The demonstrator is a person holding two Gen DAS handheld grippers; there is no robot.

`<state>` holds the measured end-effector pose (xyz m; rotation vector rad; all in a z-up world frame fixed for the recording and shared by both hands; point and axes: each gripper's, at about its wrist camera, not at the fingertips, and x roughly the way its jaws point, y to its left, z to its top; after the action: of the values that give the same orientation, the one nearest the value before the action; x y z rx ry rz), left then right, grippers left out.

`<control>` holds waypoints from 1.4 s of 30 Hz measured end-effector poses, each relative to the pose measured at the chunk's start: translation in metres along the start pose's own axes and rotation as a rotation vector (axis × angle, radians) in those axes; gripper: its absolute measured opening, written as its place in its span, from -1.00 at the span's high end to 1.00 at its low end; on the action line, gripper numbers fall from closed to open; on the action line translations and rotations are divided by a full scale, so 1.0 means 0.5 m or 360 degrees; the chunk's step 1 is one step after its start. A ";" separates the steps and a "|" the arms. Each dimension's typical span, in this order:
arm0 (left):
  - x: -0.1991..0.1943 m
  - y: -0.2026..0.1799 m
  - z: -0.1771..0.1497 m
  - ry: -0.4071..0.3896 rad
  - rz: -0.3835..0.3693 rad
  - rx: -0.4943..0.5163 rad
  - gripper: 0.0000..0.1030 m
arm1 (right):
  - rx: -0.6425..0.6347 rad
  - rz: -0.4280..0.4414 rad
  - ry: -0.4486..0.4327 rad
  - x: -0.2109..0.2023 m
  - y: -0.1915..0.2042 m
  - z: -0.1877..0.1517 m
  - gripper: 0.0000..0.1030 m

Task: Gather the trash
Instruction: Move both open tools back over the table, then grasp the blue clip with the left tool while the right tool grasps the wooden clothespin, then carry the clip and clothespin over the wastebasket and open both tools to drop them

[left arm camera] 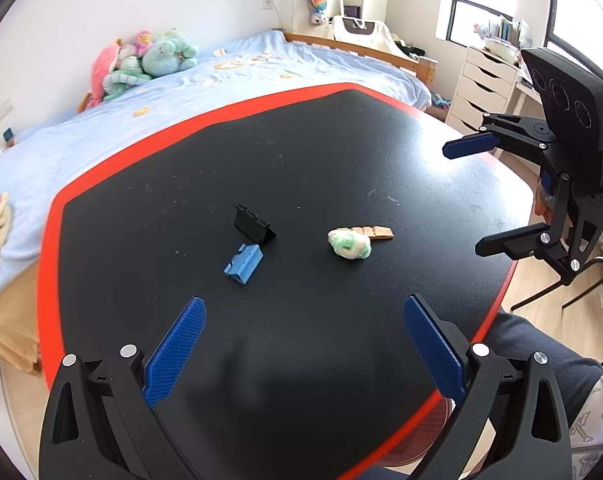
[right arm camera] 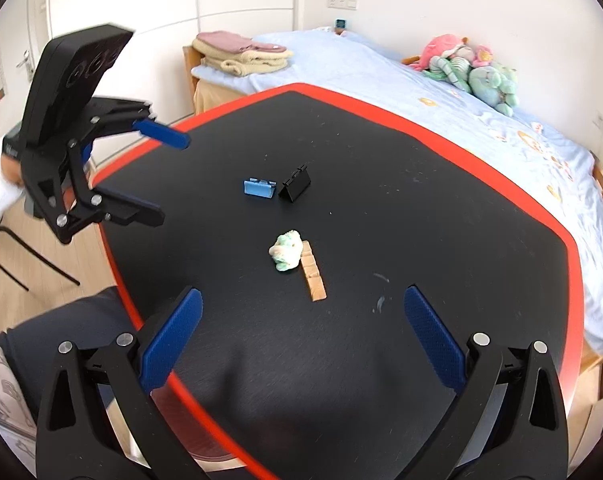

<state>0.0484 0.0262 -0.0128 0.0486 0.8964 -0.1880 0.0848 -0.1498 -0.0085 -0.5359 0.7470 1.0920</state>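
A crumpled white-and-green paper wad (left arm camera: 349,243) (right arm camera: 286,251) lies mid-table, touching a tan segmented strip (left arm camera: 377,233) (right arm camera: 313,276). Farther off, a blue clip (left arm camera: 243,264) (right arm camera: 258,189) sits beside a black binder clip (left arm camera: 254,226) (right arm camera: 295,186). My left gripper (left arm camera: 304,304) (right arm camera: 172,178) hovers open over the near part of the table, holding nothing. On the other side of the wad my right gripper (right arm camera: 303,294) (left arm camera: 463,200) is open too and holds nothing.
The black table has a red rim (left arm camera: 141,140) (right arm camera: 381,108). A bed (left arm camera: 101,132) with plush toys (left arm camera: 141,60) lies beyond it. White drawers (left arm camera: 481,88) and a chair leg (right arm camera: 29,256) flank the table. A person's dark trouser leg (left arm camera: 541,360) and a reddish-brown round object (left arm camera: 421,432) are under the near edge.
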 end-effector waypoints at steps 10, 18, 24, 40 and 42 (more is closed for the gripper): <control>0.090 0.061 0.024 0.0115 -0.0049 0.0090 -0.85 | -0.0132 0.0071 0.0067 0.080 -0.024 0.012 -0.79; 0.116 0.075 0.024 0.0119 -0.0090 0.0161 -0.84 | -0.0162 0.0088 0.0123 0.125 -0.040 0.010 -0.24; 0.135 0.075 0.022 0.0133 -0.0081 0.0195 -0.48 | -0.0172 0.0095 0.0134 0.146 -0.046 0.010 0.04; 0.137 0.080 0.023 0.0155 -0.0031 0.0119 0.60 | -0.0139 0.0162 0.0174 0.151 -0.029 0.011 0.78; 0.136 0.079 0.022 0.0156 -0.0029 0.0092 0.60 | -0.0113 0.0148 0.0176 0.150 -0.028 0.010 0.79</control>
<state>0.1056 0.0540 -0.0604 0.1042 0.9891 -0.2299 0.1190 -0.1076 -0.0620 -0.6311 0.8382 1.1860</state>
